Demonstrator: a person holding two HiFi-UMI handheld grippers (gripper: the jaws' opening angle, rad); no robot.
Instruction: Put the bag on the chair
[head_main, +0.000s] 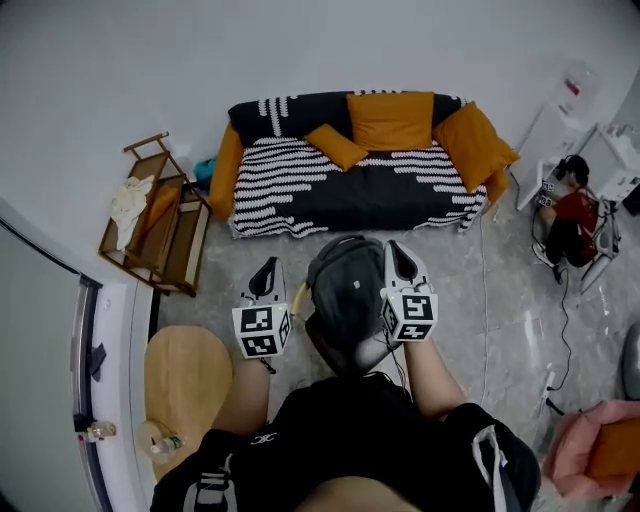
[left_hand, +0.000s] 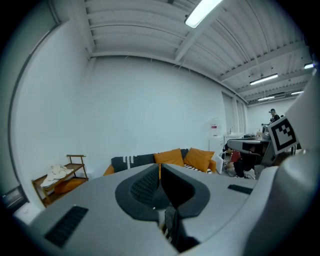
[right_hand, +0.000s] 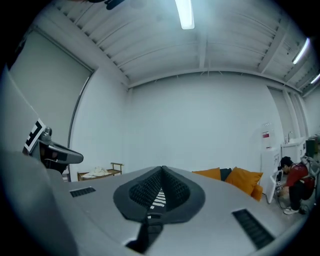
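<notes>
A dark grey backpack (head_main: 345, 290) hangs in front of my chest, between the two grippers. My left gripper (head_main: 265, 272) is at its left side, jaws together, with a dark strap (left_hand: 170, 226) pinched low between them. On the bag's right side my right gripper (head_main: 400, 255) is also shut, and a dark strap (right_hand: 146, 234) comes out of its jaw gap. Both grippers (left_hand: 160, 169) (right_hand: 161, 172) point forward and slightly up toward the white wall. A pink armchair (head_main: 592, 450) stands at the lower right, well away from the bag.
A black-and-white sofa (head_main: 350, 180) with orange cushions stands against the far wall. To the left is a wooden rack (head_main: 155, 215) with cloth on it, and a round wooden table (head_main: 185, 380) with bottles is near my left side. A person in red (head_main: 575, 215) sits at the right.
</notes>
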